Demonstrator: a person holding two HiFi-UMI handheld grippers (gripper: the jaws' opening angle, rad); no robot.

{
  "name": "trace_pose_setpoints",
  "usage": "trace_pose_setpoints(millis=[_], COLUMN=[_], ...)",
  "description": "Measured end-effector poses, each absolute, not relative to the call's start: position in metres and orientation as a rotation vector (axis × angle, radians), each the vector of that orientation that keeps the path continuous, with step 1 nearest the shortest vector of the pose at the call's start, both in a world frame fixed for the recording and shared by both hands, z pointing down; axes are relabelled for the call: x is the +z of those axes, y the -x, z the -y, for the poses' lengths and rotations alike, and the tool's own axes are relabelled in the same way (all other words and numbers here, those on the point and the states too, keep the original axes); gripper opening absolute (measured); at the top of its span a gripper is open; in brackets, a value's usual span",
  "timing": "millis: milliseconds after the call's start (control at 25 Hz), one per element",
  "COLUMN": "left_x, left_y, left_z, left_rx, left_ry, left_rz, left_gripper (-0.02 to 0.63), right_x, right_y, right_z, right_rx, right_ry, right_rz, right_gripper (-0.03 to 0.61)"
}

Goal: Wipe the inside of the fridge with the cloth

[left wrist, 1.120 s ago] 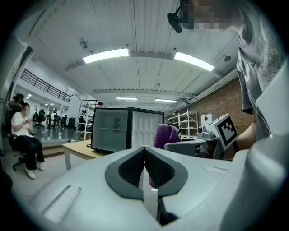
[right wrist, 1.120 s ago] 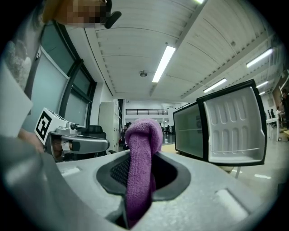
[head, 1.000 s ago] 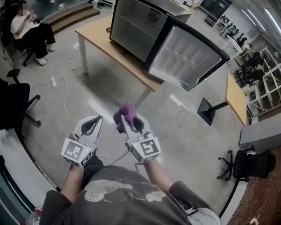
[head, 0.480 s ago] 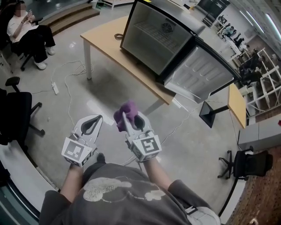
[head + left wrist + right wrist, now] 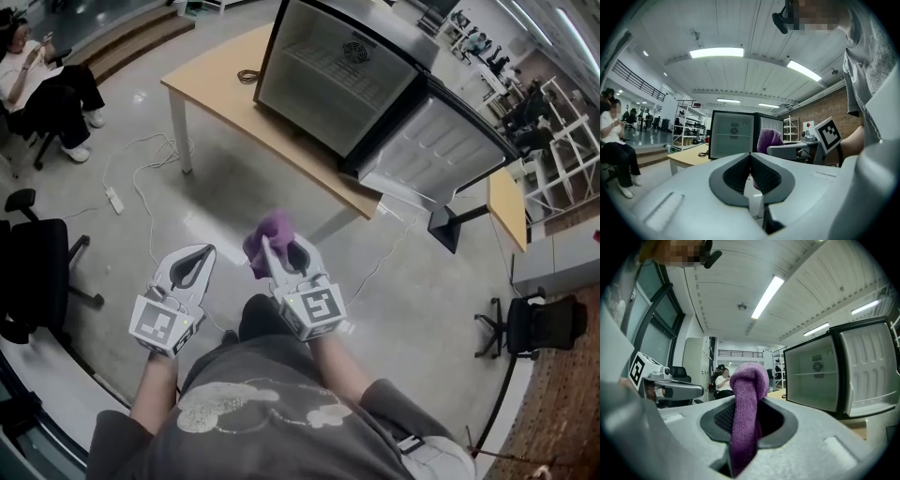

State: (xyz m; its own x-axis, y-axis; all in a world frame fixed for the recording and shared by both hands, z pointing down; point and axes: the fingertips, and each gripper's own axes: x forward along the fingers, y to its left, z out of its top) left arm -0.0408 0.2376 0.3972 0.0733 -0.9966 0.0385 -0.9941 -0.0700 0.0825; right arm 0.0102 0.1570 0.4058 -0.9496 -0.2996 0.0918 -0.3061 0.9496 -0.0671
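The person stands on a grey polished floor, well apart from a light wooden desk with white legs. On that desk sits a small black-framed fridge with a pale interior. Its door hangs wide open to the right and shows a moulded white inner lining. A thin wire shelf crosses the inside of the fridge, and a round fan grille sits high on its back wall.

The right gripper is held out in front of the person's chest. It pinches a purple terry cloth. In the right gripper view the cloth rises between the dark pads in a thick folded roll and stands up past the tips of the right gripper. The cloth is in the air, far from the fridge and not touching it.

The left gripper is held just beside the right one, at about the same height. In its own view the jaws of the left gripper are pressed together at the tips, with nothing between them.

A dark coiled cable lies on the desk left of the fridge. A white power strip and its loose leads trail over the floor. A seated person is at the far left, and a black office chair stands nearer.
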Motion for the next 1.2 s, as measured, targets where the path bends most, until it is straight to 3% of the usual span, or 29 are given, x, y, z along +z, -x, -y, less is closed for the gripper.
trace_pose_setpoints(millis=[360,1200], left_x=[0.397,0.359], left_y=[0.073,0.19], left_z=[-0.196,0.048], left_rx=[-0.047,-0.03], left_ry=[-2.277,-2.447], left_rz=[2.058,1.994], left_gripper=[0.018,0.018], right_x=[0.419,0.39], right_y=[0.018,0.114], right_z=[-0.105,0.116], right_rx=[0.062,0.07], right_ry=[-0.567,-0.819], right_rz=[3.0,3.002], right_gripper=[0.077,0.077])
